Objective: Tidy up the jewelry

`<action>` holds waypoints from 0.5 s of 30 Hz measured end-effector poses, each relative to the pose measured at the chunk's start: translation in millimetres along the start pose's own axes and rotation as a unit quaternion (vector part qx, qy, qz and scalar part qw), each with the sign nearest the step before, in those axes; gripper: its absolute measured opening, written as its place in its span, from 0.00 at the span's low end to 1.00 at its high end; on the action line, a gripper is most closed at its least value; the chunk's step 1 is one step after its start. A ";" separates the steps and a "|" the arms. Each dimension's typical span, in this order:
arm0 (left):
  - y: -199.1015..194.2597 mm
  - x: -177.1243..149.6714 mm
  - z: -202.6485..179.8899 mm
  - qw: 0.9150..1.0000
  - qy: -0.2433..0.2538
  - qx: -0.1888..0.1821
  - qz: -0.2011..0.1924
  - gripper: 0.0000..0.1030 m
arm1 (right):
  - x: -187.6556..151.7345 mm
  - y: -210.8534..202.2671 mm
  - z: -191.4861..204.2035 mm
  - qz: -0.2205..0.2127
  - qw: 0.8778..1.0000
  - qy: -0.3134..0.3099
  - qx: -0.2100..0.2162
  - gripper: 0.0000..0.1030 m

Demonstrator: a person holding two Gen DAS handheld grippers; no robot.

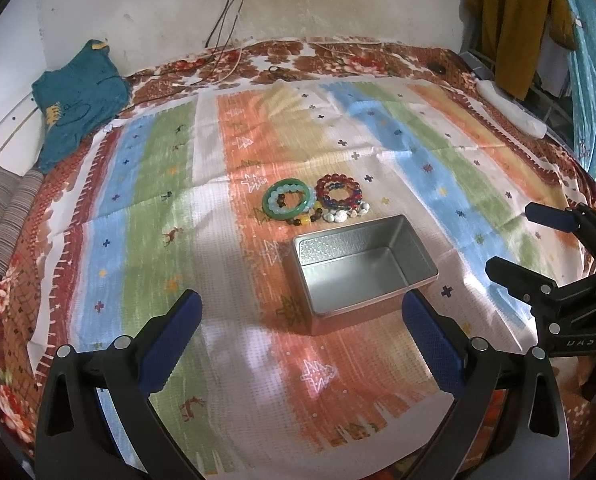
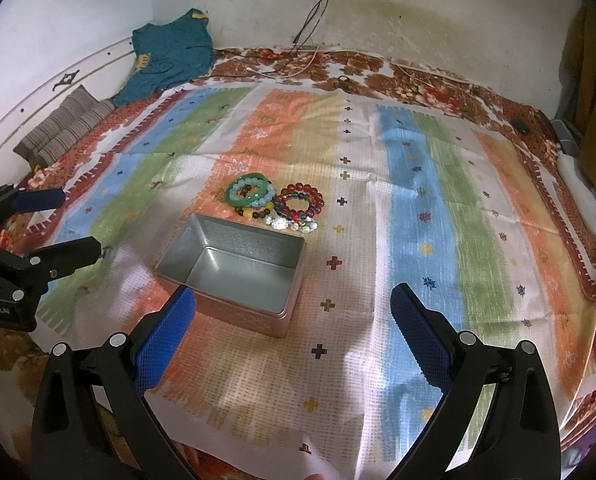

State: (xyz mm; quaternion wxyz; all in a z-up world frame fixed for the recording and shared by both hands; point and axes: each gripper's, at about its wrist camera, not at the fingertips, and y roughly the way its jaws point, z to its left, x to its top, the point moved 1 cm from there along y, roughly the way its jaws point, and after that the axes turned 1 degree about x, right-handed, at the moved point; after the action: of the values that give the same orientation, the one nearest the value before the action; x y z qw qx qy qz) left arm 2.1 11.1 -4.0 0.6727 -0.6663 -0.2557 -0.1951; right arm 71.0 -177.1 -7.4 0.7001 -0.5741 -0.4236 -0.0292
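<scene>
Left gripper [image 1: 302, 344] and right gripper [image 2: 293, 340] both spread wide, empty. Bracelets [image 1: 316, 202] piled just behind the empty metal tin [image 1: 362, 268], possibly touching its far rim. Only the right view shows a fingertip at bottom edge. Striped cloth [image 2: 418, 208] bare around tin; stained wall behind.

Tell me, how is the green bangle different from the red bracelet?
The green bangle is one smooth solid ring; the red bracelet is made of many round beads. The bangle lies left of the bracelet in the left wrist view. Pale blue beads sit inside the bangle; darker beads sit by the bracelet. Both lie flat on the cloth behind the tin.
</scene>
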 end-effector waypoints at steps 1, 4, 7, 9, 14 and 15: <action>0.1 -0.4 -0.3 1.000 -0.001 0.001 0.000 0.95 | 0.2 0.1 -0.6 0.000 1.000 0.000 0.000 0.96; 0.3 -1.7 1.0 1.000 -0.003 0.003 0.000 0.95 | -1.0 1.2 -3.3 0.004 1.000 0.003 -0.002 0.96; 0.8 -2.0 1.0 1.000 -0.002 0.003 0.001 0.95 | -1.2 2.5 -6.3 0.008 1.000 0.007 -0.005 0.96; 0.6 -2.8 2.2 1.000 -0.002 0.004 0.000 0.95 | 0.9 5.0 -6.8 0.010 1.000 0.009 -0.009 0.96; 0.9 -0.8 1.0 1.000 0.002 0.011 -0.002 0.95 | 3.4 8.1 -5.7 0.015 1.000 0.010 -0.012 0.96; 0.5 -0.2 1.4 1.000 0.001 0.011 -0.003 0.95 | 3.4 8.6 -6.1 0.016 1.000 0.010 -0.013 0.96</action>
State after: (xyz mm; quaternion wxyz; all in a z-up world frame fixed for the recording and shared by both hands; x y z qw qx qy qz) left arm 2.1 12.5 -4.6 0.6798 -0.6578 -0.2589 -0.1952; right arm 81.1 -177.7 -11.8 0.6970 -0.5899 -0.4068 -0.0291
